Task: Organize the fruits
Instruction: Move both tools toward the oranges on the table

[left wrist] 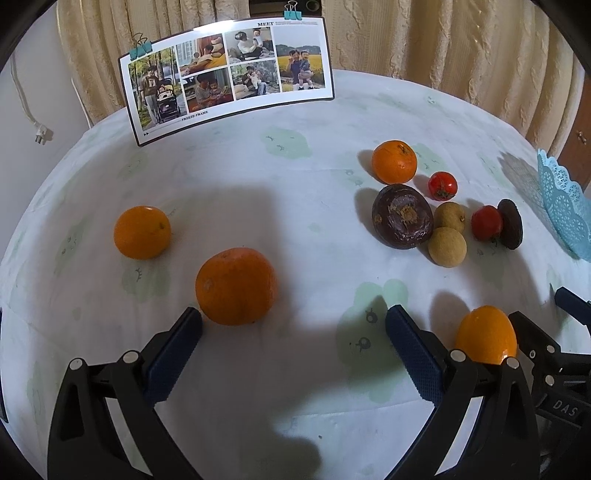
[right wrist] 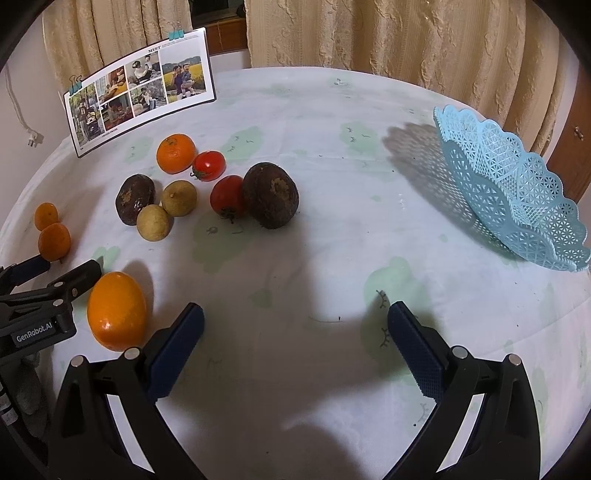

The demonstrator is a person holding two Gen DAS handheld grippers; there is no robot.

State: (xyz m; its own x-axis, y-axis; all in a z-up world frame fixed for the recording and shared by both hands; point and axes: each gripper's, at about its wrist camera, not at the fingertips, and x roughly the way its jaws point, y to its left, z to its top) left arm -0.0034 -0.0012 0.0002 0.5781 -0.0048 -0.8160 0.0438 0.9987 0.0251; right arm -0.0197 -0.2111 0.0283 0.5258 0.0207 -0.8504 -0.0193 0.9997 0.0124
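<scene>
left tool: spread wide, holding nothing; nearest orange sits at its 11 o'clock, touching no pad.
right tool: released, empty; glossy orange at 9 o'clock.
basket: 2 o'clock, tilted, seemingly empty.
advice: centre pads around fruit, close gently.

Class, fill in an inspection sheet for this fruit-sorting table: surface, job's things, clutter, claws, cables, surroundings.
Surface: round table under a pale printed cloth.
Job's things: four oranges, one nearest the left claw; an oval orange fruit between the claws; two tomatoes; two tan round fruits; two dark brown fruits; blue lattice basket, no fruit seen in it.
Clutter: clipped photo card standing at the back.
Claws: left claw open, holding nothing; right claw open, holding nothing.
Cables: white cord with plug hanging by the wall.
Surroundings: beige curtains.
</scene>
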